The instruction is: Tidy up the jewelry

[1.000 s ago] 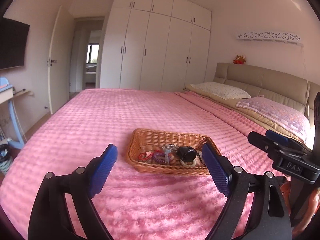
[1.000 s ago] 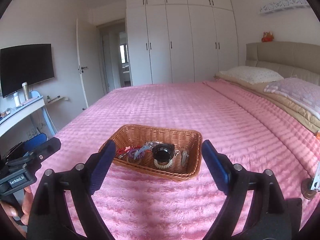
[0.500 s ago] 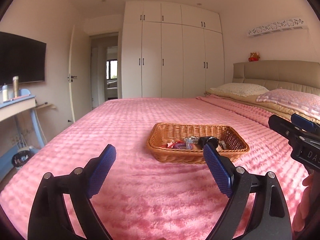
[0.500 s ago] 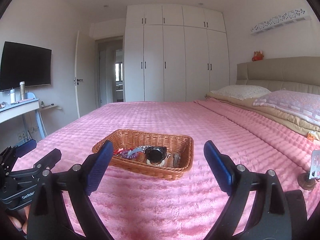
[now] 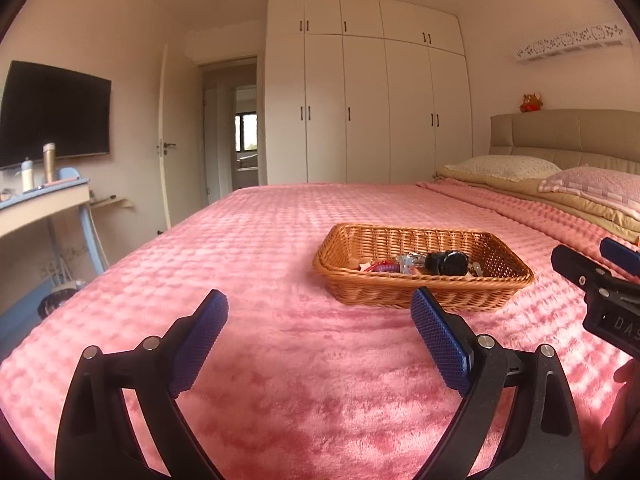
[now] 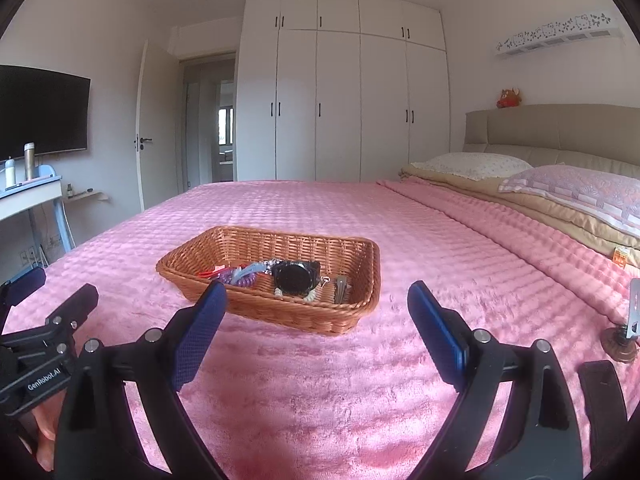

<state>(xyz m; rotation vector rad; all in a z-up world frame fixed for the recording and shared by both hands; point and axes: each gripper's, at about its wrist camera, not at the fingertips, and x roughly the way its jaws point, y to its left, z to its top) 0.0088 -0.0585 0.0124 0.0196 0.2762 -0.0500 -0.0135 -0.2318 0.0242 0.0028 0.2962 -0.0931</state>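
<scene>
A brown wicker basket sits on the pink bedspread. Inside lie a black watch, a white bead bracelet, a purple coil hair tie, red pieces and a metal clip. My left gripper is open and empty, short of the basket and to its left. My right gripper is open and empty, just before the basket's near rim. The right gripper also shows at the right edge of the left wrist view.
The pink bedspread covers the whole bed. Pillows and a beige headboard lie at the right. A small brown stand sits on the bed at the right edge. A desk and TV are on the left, white wardrobes behind.
Both grippers tilted up from a downward look and levelled out low over the bed. The basket now sits lower and flatter in view. Both stayed open.
</scene>
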